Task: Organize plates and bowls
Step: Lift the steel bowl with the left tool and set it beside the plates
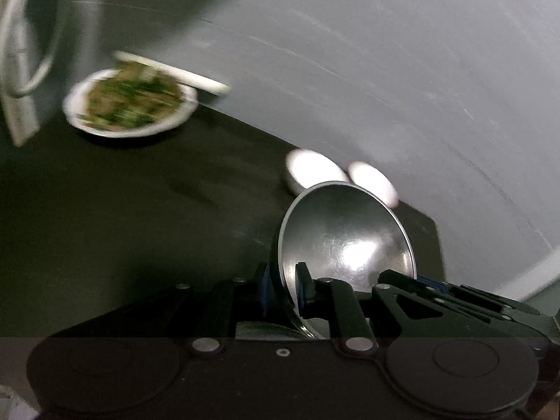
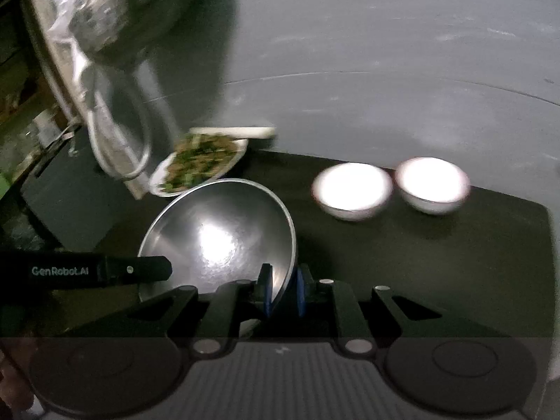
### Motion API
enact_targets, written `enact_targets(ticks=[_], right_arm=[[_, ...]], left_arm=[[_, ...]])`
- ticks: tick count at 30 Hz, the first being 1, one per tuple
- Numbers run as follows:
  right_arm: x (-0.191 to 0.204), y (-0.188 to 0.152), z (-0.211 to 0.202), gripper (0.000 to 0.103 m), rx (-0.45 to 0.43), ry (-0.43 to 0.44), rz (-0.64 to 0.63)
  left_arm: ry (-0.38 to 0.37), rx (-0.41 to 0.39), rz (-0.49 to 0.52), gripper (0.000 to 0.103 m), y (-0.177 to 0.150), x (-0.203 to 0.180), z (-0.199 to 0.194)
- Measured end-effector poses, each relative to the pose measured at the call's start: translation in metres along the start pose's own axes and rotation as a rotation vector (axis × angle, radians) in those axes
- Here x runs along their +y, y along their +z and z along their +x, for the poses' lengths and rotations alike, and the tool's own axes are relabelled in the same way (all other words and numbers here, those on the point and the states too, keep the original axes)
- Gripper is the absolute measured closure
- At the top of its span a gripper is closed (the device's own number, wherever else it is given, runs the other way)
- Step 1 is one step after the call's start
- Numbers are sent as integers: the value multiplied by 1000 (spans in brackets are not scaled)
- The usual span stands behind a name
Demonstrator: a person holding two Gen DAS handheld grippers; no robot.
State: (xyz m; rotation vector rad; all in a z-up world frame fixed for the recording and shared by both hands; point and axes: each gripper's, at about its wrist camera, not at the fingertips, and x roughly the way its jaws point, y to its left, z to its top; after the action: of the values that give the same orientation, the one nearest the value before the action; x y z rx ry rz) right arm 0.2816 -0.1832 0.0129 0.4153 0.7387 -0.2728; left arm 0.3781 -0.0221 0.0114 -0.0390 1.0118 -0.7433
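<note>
Dark tabletop (image 2: 455,245) runs against a grey wall (image 2: 385,52), dimly lit and blurred. Both grippers clamp one steel bowl (image 2: 224,231) by opposite edges of its rim, holding it tilted above the table. The right gripper (image 2: 283,292) has its blue pads nearly together on the rim at the bowl's 5 o'clock in its own view; the left gripper (image 1: 285,288) pinches the rim at the bowl's 7 o'clock in its view. Two white bowls (image 2: 351,189) (image 2: 432,183) sit side by side at 1 o'clock of the steel bowl, near the wall. A white plate of greens (image 2: 201,162) lies at 11 o'clock.
</note>
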Motion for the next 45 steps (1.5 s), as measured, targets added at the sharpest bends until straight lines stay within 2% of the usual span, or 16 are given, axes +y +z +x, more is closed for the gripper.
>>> enact_targets(ticks=[7,14,20,26,33,36,40,42,43,45], right_arm=[[-62,-29,-43,87,32,-99,108],[-104,-69,-67,87,107,-128,176],[-112,-85,-80,86,187,-102,163],[-114,-92,-83,86,259,-56,155],[-118,-88,-80,86,278,-11,146],[-121,-86,-78,82,274,11,147],[-125,-85,-75,76,265,35,166],[-128,-85,-75,74,255,40,178],[-130,-85,-76,73,248,40,183],[-133,-84,-79,64,229,36,190]], left_arm=[[-76,126,81,87,-33,-57,32],[-83,231,133,87,-62,-89,48],[-58,302,139,87,-82,-94,48],[-21,324,126,85,-86,-95,48],[7,331,106,80,-86,-97,44],[17,330,104,79,-82,-99,46],[48,320,127,65,-78,-101,41],[60,312,134,62,-76,-102,37],[68,305,139,56,-74,-104,33],[76,278,156,35,-69,-107,24]])
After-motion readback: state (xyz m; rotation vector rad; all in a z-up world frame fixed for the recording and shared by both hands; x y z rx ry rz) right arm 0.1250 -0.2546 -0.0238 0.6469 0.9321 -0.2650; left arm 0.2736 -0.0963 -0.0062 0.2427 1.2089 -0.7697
